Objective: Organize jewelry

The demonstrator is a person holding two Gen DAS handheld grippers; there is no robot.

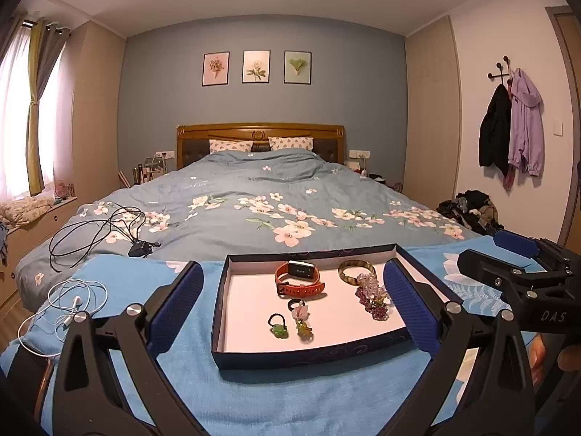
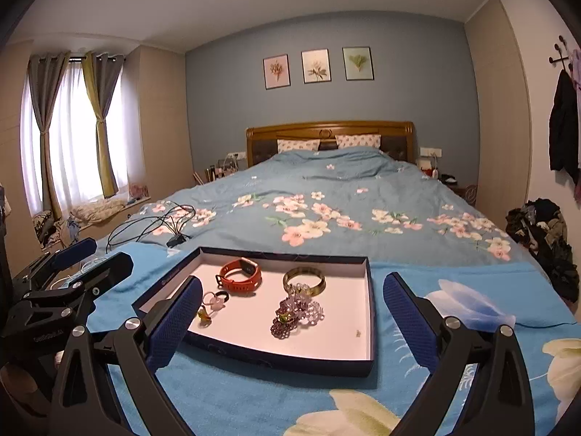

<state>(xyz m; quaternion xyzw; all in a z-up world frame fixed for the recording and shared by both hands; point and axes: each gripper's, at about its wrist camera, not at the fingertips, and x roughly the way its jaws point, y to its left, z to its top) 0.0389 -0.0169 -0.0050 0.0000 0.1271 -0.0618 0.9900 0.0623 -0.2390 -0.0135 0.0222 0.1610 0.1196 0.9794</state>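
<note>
- A shallow dark blue box (image 1: 232,287) with a white inside lies on a bright blue towel (image 1: 254,392) at the near end of the bed (image 1: 254,189).
- Inside the box, an orange smartwatch (image 1: 299,279) lies at the far side, and an olive bangle (image 1: 356,270) lies to the right of it.
- A purple beaded bracelet (image 1: 372,296) lies just in front of the bangle and seems to touch it.
- Nearer to the camera are small pieces: a dark ring (image 1: 295,304), a pink charm (image 1: 302,313), a green ring (image 1: 279,327) and a yellow-green charm (image 1: 304,330).
- The left gripper (image 1: 294,309) has its blue pads wide apart and nothing is between them; it is above the towel, in front of the box.
- The right gripper (image 2: 290,319) is also wide apart and holds nothing; its left pad (image 2: 174,319) covers the near left corner of the box in its own view.
- Black cables (image 1: 101,232) lie on the floral blanket, and a white earphone cord (image 1: 69,312) lies at the left edge of the towel.
</note>
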